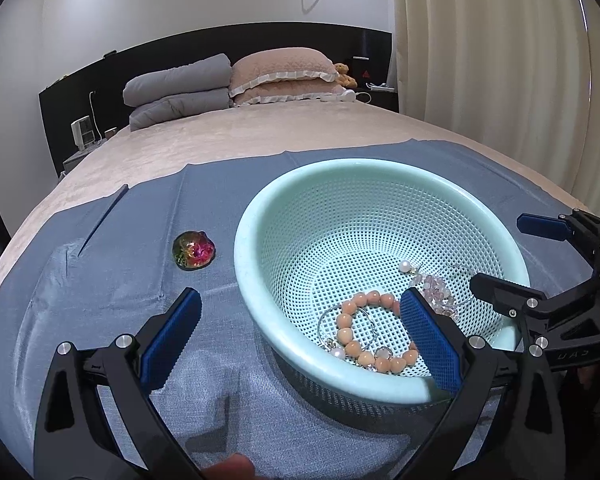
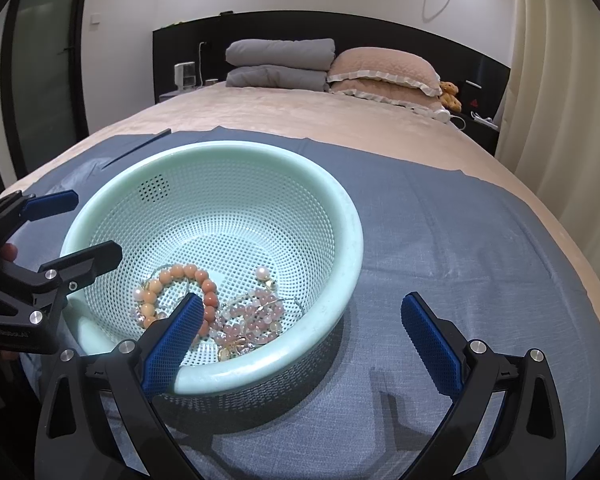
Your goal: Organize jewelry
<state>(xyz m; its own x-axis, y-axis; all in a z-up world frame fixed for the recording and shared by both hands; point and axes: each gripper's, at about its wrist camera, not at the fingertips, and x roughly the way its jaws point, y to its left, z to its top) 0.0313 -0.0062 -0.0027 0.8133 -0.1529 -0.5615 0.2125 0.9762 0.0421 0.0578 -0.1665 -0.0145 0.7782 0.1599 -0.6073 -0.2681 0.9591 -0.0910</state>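
On a bedroom's blue-grey cloth (image 1: 100,280), a mint perforated plastic basket (image 1: 260,216) (beads inside) sits between wide-open, empty left gripper (image 1: 300,320) and right gripper (image 2: 302,322).

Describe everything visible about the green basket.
The basket is a round, pale mint bowl, plastic by its look, with perforated walls and floor and a smooth thick rim. It sits upright on the blue cloth on the bed. Inside lie an orange bead bracelet, pink beads and pearls. Neither open gripper clearly touches it.

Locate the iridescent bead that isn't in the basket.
In the left wrist view, the bead lies on the blue cloth, just left of the basket, ahead of the open left gripper.
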